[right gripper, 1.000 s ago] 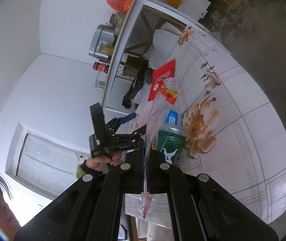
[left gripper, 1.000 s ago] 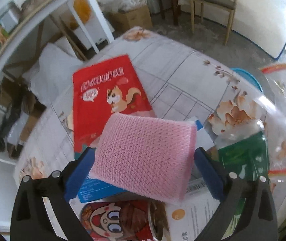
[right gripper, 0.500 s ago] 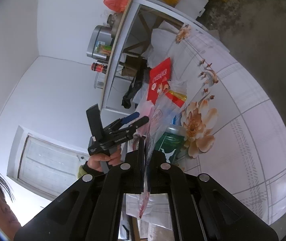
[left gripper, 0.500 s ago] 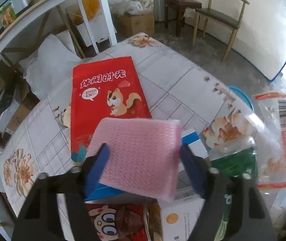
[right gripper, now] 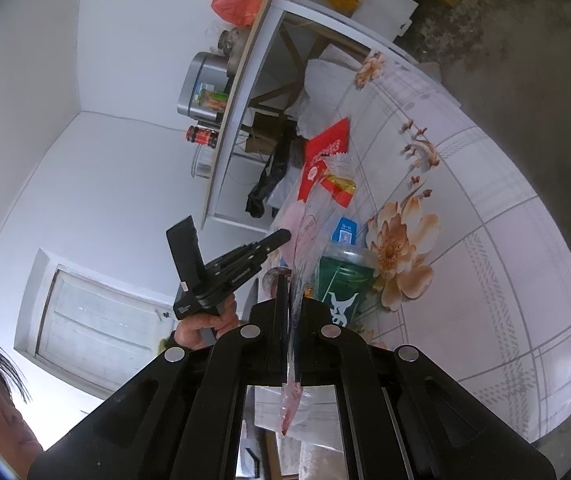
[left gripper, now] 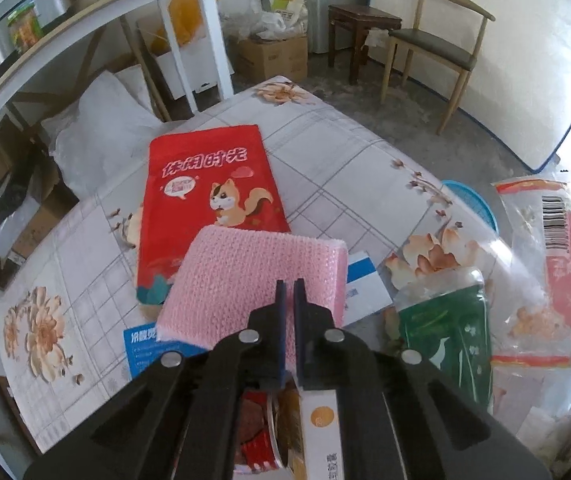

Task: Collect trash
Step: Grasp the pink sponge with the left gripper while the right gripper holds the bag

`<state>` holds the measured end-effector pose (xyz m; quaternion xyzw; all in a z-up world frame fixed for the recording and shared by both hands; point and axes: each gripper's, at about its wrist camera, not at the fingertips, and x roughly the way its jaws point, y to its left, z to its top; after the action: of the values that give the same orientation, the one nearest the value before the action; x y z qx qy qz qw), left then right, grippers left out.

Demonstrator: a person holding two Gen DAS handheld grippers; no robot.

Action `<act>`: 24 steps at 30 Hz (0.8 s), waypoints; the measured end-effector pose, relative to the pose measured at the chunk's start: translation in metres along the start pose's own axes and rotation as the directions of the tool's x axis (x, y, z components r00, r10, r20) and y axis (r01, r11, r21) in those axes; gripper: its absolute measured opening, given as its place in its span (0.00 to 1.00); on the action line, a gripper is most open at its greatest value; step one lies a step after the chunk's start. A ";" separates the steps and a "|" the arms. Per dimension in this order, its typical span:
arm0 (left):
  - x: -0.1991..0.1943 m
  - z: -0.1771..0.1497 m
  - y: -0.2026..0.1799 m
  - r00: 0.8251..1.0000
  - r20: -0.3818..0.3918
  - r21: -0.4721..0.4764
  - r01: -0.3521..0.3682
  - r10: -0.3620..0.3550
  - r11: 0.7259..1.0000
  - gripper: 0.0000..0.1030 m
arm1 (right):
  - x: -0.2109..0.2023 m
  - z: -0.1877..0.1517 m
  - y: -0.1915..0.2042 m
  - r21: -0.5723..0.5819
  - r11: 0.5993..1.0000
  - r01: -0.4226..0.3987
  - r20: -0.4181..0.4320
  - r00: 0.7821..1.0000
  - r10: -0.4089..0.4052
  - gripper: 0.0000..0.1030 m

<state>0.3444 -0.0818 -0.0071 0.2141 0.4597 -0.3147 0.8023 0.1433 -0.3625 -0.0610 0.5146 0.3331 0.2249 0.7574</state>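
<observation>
My left gripper (left gripper: 290,286) has closed with its blue pads nearly touching, above a pink bubble-wrap pouch (left gripper: 245,276) that lies on the table; I cannot tell if it pinches the pouch edge. The pouch rests on a red squirrel snack bag (left gripper: 209,196). My right gripper (right gripper: 290,280) is shut on a clear plastic bag (right gripper: 309,232), which hangs at the right in the left wrist view (left gripper: 553,264). A green cup (left gripper: 445,324) stands beside the pouch, also seen in the right wrist view (right gripper: 341,280). The left gripper shows in the right wrist view (right gripper: 281,236).
The floral tablecloth table (left gripper: 349,160) holds a blue-white box (left gripper: 365,284), a blue leaflet (left gripper: 141,344), a red can (left gripper: 257,432) and a white carton (left gripper: 321,432). A blue basin (left gripper: 473,208) sits on the floor. A shelf (left gripper: 85,20), chair (left gripper: 433,44) and boxes stand behind.
My left gripper's jaws went from wide open around the pink pouch to closed, and the gripper drew back. The right gripper kept holding the clear bag.
</observation>
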 end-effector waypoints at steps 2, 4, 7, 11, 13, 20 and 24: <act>-0.003 -0.001 0.006 1.000 0.000 -0.040 0.012 -0.012 0.999 0.04 | 0.000 0.000 0.000 0.002 1.000 0.000 0.001 1.000 0.000 0.02; -0.003 -0.002 0.018 0.999 -0.020 -0.123 0.042 -0.045 0.992 0.12 | -0.001 0.000 -0.002 0.008 1.000 -0.001 0.001 1.000 0.001 0.03; -0.003 -0.004 0.039 0.992 -0.060 -0.279 0.090 -0.111 0.956 0.37 | -0.001 0.002 -0.004 0.015 1.000 -0.002 0.002 1.000 0.002 0.04; 0.001 -0.008 0.060 0.974 -0.112 -0.444 0.127 -0.195 0.887 0.55 | -0.001 0.002 -0.007 0.024 1.000 -0.002 0.001 1.000 0.002 0.04; 0.009 -0.009 0.069 0.962 -0.140 -0.509 0.132 -0.234 0.850 0.59 | 0.001 0.002 -0.008 0.028 1.000 -0.003 -0.002 1.000 0.003 0.04; 0.034 -0.010 0.084 0.936 -0.121 -0.694 0.159 -0.331 0.702 0.67 | -0.003 0.002 -0.009 0.032 0.999 -0.011 0.001 1.000 0.011 0.05; 0.036 -0.006 0.084 0.945 -0.089 -0.725 0.155 -0.314 0.672 0.67 | -0.008 0.003 -0.012 0.042 0.999 -0.005 0.013 1.000 0.004 0.05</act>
<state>0.4135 -0.0294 -0.0373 -0.1405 0.6492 -0.1906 0.7228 0.1401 -0.3743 -0.0697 0.5326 0.3318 0.2162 0.7480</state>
